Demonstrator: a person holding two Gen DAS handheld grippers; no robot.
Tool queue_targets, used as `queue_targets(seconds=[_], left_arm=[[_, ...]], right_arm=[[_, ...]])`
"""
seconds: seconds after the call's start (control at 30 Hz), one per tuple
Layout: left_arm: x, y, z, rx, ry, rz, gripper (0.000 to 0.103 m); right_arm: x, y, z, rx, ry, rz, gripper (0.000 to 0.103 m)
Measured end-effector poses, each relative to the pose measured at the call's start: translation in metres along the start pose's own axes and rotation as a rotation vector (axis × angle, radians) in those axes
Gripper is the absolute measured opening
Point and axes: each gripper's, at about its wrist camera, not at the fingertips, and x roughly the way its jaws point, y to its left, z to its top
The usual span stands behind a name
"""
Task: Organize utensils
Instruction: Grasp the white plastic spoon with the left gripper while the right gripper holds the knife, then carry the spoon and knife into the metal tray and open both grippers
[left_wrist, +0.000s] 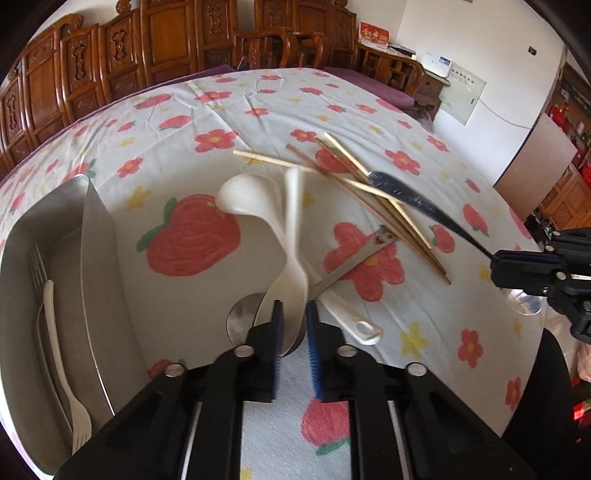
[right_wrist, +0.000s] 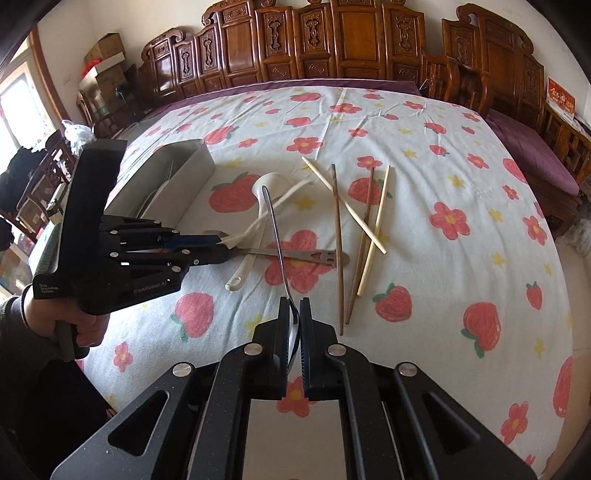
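1. Metal tray (left_wrist: 96, 266) – forks inside – lies left of the left tongs (left_wrist: 294, 314).
2. Left tongs clench a white spoon (left_wrist: 291, 236); its long axis runs straight ahead.
3. Right tongs (right_wrist: 294, 314) – farther from the tray – grip a metal spoon (right_wrist: 275, 236).

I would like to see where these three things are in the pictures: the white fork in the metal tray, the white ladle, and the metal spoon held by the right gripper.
white fork (left_wrist: 55, 332): left wrist view, middle of its handle.
white ladle (left_wrist: 243, 194): left wrist view, its bowl.
metal spoon (right_wrist: 275, 229): right wrist view, its thin handle.
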Motion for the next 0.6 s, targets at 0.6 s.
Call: queue_targets(seconds=[0.6], left_arm=[[-0.055,0.003,0.004,-0.041,-0.128,0.004,0.003]], right_arm=[[0.002,0.02,0.015,0.029,-0.039,-0.017,0.006]])
